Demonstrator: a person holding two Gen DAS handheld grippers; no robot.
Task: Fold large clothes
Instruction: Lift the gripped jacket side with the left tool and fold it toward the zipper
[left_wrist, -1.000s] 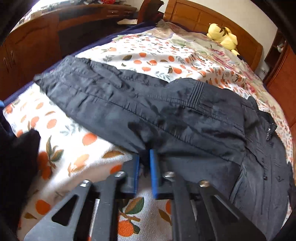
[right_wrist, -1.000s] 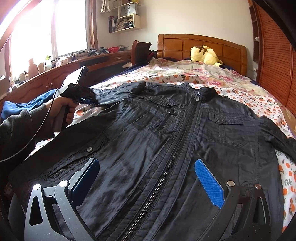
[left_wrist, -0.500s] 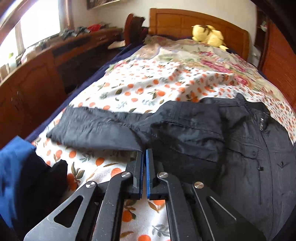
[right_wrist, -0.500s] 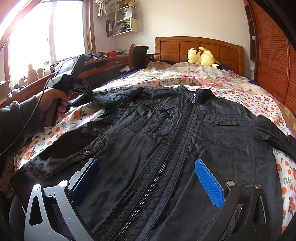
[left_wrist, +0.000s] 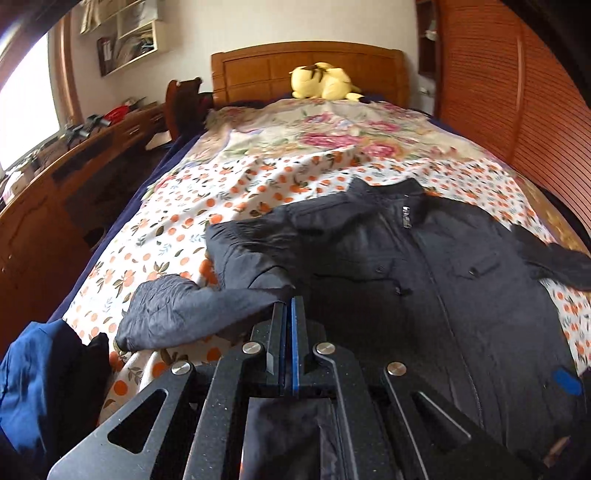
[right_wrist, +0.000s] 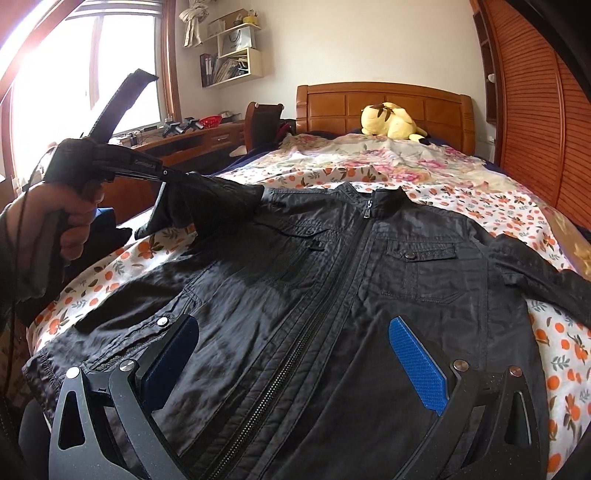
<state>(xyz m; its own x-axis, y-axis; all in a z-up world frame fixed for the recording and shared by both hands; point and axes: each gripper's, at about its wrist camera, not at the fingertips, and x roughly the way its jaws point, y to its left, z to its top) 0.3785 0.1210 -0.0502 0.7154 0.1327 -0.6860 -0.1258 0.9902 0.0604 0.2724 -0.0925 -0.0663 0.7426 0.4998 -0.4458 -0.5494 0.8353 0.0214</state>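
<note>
Sunlit bedroom, seen from the left wrist: one black jacket (left_wrist: 424, 280) lies front-up on the bed (left_wrist: 229, 192), zipped. The left claw (left_wrist: 287, 314) is pressed together, pinching the jacket's sleeve (left_wrist: 173, 314), which hangs lifted off the sheet. One yellow plush toy (left_wrist: 321, 81) sits by the headboard.

From the right wrist, the right claw (right_wrist: 291, 354) stands spread and empty over the hem. Sleeve-folding looks underway; next, I'd guess, the sleeve must be carried across the chest and laid flat.
</note>
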